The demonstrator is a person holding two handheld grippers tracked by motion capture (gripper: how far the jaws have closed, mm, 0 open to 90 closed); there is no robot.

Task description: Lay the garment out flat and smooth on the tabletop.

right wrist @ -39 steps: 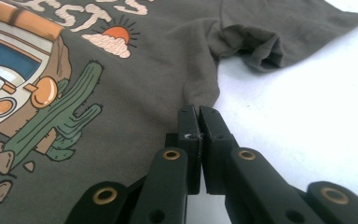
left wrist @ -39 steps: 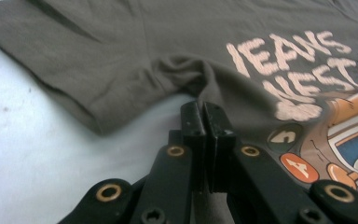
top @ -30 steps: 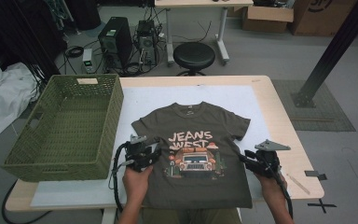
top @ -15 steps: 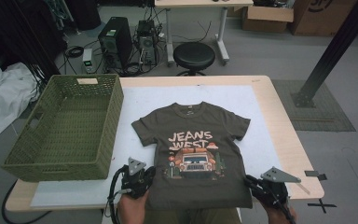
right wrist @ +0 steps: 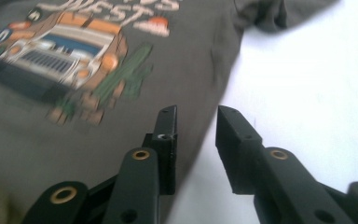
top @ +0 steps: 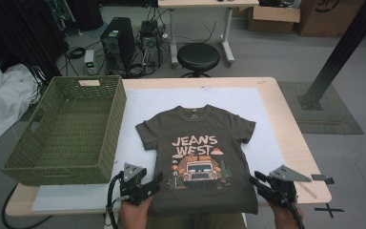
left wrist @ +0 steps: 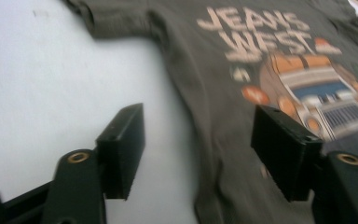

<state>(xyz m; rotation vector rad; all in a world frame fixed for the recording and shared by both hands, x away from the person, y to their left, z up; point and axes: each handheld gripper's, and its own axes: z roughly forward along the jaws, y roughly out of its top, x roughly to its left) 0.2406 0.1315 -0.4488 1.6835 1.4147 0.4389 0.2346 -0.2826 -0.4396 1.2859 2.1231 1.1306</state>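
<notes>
A dark olive T-shirt [top: 202, 152] printed with "JEANS WEST" and a car lies flat, face up, on the white mat [top: 248, 100]. My left gripper [top: 155, 183] sits at the shirt's lower left corner. In the left gripper view its jaws have just been opening and stand wide apart [left wrist: 198, 126]. The shirt's side edge [left wrist: 205, 140] lies under them, not pinched. My right gripper [top: 259, 183] is at the lower right corner. Its jaws have just been opening too, to a narrower gap [right wrist: 198, 114] over the shirt's other side edge [right wrist: 200, 70], without pressing it.
An empty green woven basket [top: 66, 129] stands on the table's left part, touching the mat. A strip of dark tape [top: 321, 179] lies near the front right corner of the wooden table [top: 290, 124]. Beyond the far edge are a black stool [top: 198, 57] and computer towers on the floor.
Both hands have drawn back toward the near edge of the table, from beside the shirt's print down to its lower corners. The shirt lies flat as before.
</notes>
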